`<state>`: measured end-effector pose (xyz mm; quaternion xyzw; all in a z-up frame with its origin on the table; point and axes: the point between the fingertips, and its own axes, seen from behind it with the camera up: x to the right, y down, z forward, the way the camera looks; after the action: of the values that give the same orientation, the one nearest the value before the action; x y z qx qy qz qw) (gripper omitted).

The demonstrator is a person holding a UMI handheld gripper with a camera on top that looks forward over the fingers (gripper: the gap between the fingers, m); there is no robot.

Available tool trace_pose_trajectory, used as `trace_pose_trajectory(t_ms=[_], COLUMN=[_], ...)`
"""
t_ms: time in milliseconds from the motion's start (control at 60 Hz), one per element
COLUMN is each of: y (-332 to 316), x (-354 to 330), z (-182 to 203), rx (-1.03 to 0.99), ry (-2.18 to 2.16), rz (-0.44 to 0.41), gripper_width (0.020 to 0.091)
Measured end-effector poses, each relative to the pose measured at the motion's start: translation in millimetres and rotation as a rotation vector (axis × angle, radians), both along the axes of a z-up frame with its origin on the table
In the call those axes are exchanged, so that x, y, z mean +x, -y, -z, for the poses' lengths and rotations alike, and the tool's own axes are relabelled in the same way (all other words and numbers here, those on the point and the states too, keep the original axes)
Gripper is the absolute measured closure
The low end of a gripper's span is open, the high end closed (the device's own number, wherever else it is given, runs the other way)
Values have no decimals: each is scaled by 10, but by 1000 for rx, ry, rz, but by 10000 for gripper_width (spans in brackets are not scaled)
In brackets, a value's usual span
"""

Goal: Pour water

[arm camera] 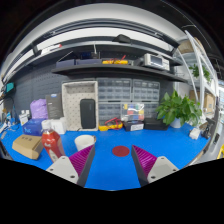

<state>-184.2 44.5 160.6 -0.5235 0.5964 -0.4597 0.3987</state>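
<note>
My gripper (112,163) hangs open over a blue tabletop (150,140), with only bare blue surface between its two purple pads (82,158). A red round coaster (121,151) lies on the table just ahead of the fingers, a little toward the right one. A white cup (84,142) stands ahead of the left finger. Left of that finger stands a red bottle (52,146) with a pale cap.
A brown box (27,146) lies at the far left, with a purple container (39,109) and white containers (52,126) behind it. A white cabinet (80,105) and drawer units (114,100) line the back wall. A green plant (181,108) stands at the right.
</note>
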Motion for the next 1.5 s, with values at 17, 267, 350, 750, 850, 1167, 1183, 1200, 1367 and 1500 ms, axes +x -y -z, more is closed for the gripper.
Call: trace_pose_trajectory(t_ms=[17, 267, 350, 750, 850, 1167, 1183, 1200, 1367, 1500], y=[-47, -1124, -1446, -2010, -2075, -1972, -1981, -1989, -1999, -2147], x=[-31, -346, -319, 585, 756, 891, 895, 896, 889, 1005], z=[22, 510, 638, 649, 715, 755, 755, 754, 768, 744], rx=[2, 35, 34, 11, 27, -6, -12, -15, 11, 91], ry=[-6, -81, -104, -53, -47, 22, 21, 21, 9, -43], rz=[-10, -133, -182, -228, -235, -199, -204, -209, -221, -249], gripper_width=[360, 359, 353, 348, 375, 761, 793, 800, 824, 824])
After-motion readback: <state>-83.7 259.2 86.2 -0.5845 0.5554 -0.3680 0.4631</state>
